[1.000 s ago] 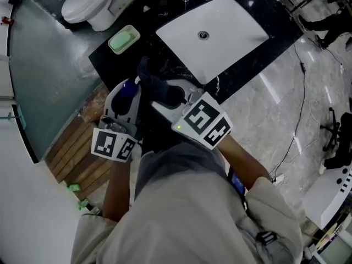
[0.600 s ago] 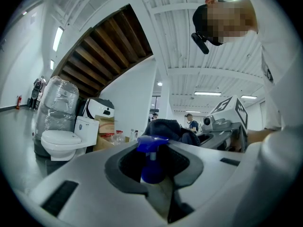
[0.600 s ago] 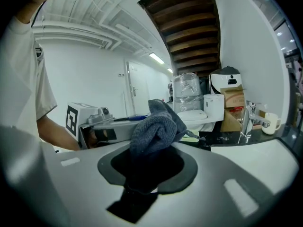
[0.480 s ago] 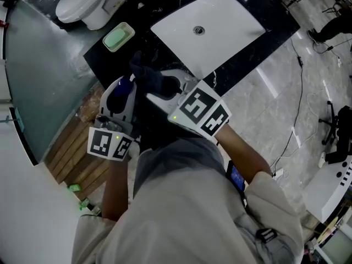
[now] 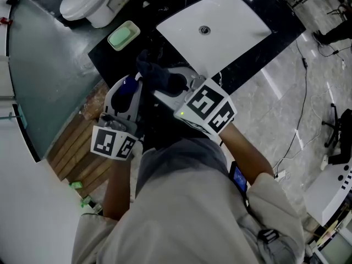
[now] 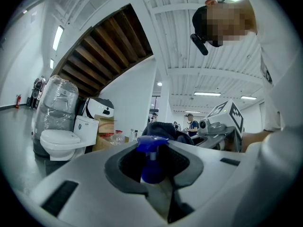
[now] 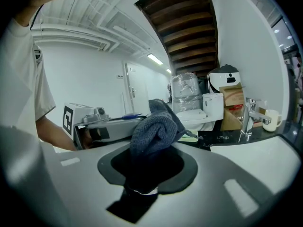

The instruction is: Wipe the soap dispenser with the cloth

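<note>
Hardly anything has shifted over the last second: both grippers and what they hold keep the same places at the near edge of the counter, and only the head view wanders a little.

A black marbled countertop (image 5: 108, 58) runs slantwise, with a white rectangular sink basin (image 5: 234, 29) set into its right part and a pale green soap dish (image 5: 123, 36) near its far left corner. Beyond that corner stands a white toilet (image 5: 93, 1). Brown wooden floor slats (image 5: 74, 150) lie by the counter's left end, and grey polished marble flooring (image 5: 275, 103) stretches to the right.

The left gripper (image 6: 152, 155) has its jaws partly closed on the soap dispenser with a blue pump head (image 5: 130, 85), gripping it upright over the countertop's near edge, left of the sink. The right gripper (image 7: 147, 167) is clamped on a bunched dark grey knitted cloth (image 7: 155, 129), which stands up out of its jaws. That cloth sits just beside the dispenser's pump head, on its right; whether the two touch I cannot tell.
</note>
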`<state>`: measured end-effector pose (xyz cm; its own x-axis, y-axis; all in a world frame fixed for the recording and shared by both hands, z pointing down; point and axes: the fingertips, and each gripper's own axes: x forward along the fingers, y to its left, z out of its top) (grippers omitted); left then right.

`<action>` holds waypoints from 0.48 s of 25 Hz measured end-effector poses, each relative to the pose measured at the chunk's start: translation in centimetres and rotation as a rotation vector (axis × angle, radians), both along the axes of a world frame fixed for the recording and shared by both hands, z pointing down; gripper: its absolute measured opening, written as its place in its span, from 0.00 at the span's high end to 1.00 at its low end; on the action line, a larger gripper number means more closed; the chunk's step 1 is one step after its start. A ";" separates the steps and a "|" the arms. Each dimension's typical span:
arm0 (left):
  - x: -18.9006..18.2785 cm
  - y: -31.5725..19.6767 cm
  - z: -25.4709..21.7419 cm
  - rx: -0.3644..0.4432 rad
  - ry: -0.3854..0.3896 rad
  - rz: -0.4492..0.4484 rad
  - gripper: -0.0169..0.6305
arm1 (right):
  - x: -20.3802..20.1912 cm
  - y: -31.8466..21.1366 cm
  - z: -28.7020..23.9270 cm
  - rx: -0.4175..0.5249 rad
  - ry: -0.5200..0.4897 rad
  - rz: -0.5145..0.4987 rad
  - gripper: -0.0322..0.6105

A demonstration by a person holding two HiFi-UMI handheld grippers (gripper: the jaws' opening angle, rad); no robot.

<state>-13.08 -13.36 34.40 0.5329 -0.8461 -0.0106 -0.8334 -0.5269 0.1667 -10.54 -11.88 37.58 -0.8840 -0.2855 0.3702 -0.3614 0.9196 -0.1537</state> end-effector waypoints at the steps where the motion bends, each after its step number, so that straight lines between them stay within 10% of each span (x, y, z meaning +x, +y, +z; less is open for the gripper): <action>1: 0.0 0.0 0.0 0.001 0.000 0.000 0.84 | 0.0 0.0 0.0 -0.002 -0.002 0.000 0.80; 12: 0.2 -0.1 0.0 0.001 -0.007 -0.001 0.84 | 0.8 -1.0 1.0 -0.026 -0.014 0.026 0.80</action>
<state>-12.92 -13.47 34.43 0.5318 -0.8468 -0.0077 -0.8352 -0.5260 0.1604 -9.76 -12.85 38.53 -0.8816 -0.2989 0.3653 -0.3828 0.9056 -0.1827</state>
